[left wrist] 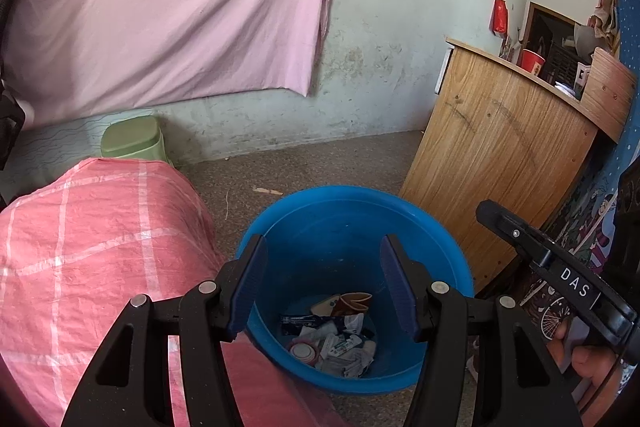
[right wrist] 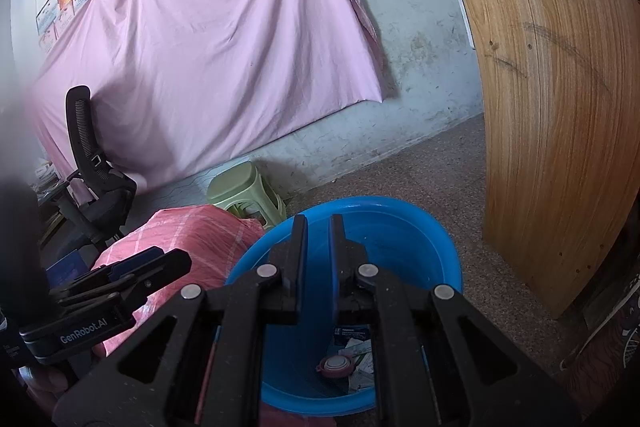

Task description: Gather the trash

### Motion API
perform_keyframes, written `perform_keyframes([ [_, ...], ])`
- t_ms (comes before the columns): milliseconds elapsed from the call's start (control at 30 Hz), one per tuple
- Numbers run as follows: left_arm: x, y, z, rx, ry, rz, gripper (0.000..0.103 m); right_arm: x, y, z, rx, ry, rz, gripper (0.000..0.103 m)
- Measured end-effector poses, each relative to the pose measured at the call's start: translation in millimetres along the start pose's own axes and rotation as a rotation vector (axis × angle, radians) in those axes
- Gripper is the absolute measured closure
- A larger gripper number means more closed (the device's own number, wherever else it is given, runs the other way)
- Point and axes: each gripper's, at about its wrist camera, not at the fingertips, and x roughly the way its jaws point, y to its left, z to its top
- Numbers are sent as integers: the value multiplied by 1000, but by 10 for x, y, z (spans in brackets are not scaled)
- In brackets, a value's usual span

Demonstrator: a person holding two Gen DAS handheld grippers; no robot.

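Observation:
A blue bucket (left wrist: 352,193) stands on the floor and holds wrappers and paper scraps (left wrist: 332,339) plus a round pink lid (left wrist: 303,350). My left gripper (left wrist: 324,243) hangs over the bucket's mouth, open, with nothing between its blue pads. My right gripper (right wrist: 319,223) also points into the bucket (right wrist: 400,205) above the trash (right wrist: 348,355). Its jaws stand almost together with only a thin slit and nothing in it. Each view catches the other gripper from the side: the right gripper (left wrist: 486,209) and the left gripper (right wrist: 176,261).
A pink checked sack (left wrist: 100,247) lies against the bucket's left side. A green plastic stool (left wrist: 132,143) stands behind it by the wall. A wooden cabinet (left wrist: 500,155) rises at the right. A black office chair (right wrist: 92,167) is at the far left. A hand (left wrist: 592,367) grips the right tool.

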Motion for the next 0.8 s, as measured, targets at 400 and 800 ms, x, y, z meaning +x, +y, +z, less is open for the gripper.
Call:
perform_keyframes([
  [400,-300,119,33,-11,-40,50,50,-57,121,4,-22,-15,13,68],
  [800,-820,332,-96,-49,-109,117,37,-303,387,-53,-93,-75,-33,33],
])
